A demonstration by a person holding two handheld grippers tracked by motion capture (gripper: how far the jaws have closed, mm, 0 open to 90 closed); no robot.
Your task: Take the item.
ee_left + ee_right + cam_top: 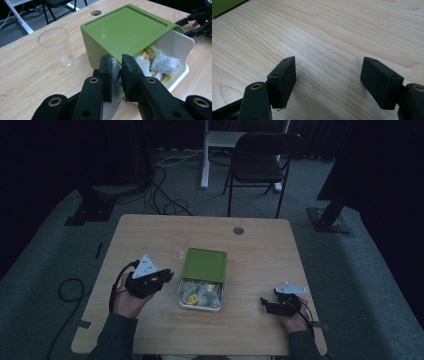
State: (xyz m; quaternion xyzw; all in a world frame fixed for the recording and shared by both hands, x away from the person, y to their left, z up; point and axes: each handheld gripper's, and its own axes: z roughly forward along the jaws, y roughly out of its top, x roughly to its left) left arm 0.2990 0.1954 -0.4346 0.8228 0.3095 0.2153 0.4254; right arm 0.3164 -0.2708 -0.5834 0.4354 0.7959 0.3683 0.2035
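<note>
My left gripper [115, 75] is clamped on a tea bag [113, 95] just beside the open end of the green-lidded box [125, 30]. It looks light, soft and tearable, so I judge a pinch on the paper edge is best. My right gripper [328, 82] rests with its jaws apart over bare table [337, 30].

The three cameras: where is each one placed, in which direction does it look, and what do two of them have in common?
High view: above the person's side, looking forward and down on the table; both forearms, the left gripper and the right gripper show.
Left gripper view: rides on the left gripper, facing the green-lidded box and the clear cup; its jaws pinch a tea bag.
Right gripper view: looks down on bare wood past the open right gripper.
Shared: the box also shows in the high view.
</note>
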